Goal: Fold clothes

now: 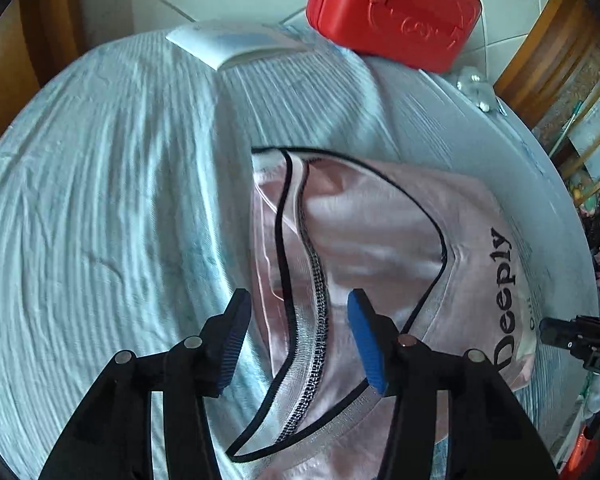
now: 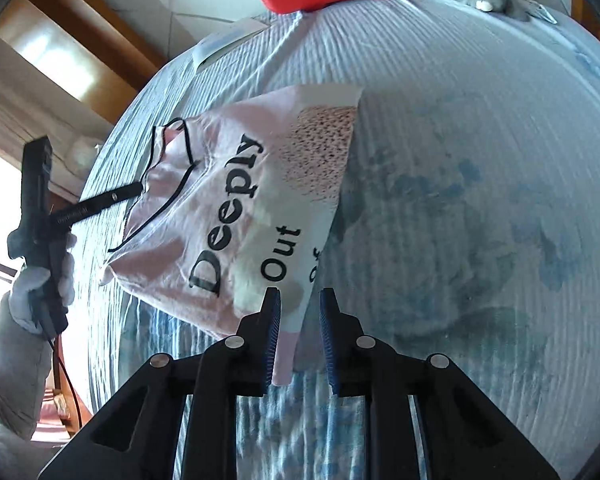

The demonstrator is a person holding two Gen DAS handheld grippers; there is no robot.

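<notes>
Left wrist view: red case [image 1: 396, 12] sits closed at the bed's [image 1: 100, 200] far edge; left gripper [image 1: 300, 336] points steeply down, jaws spread, pink shirt's [image 1: 380, 232] collar between them, unpinched. Right wrist view: right gripper [image 2: 300, 332] angled down, jaws narrowly apart around the shirt's corner; can't tell if they're pinching it.

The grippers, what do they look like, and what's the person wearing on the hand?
Both the left gripper and right gripper have black angular frames with round silver pivot pins and fingers faced in ribbed blue pads. A thin black cable hangs below the handle. The hand wears a light grey glove and sleeve.
</notes>
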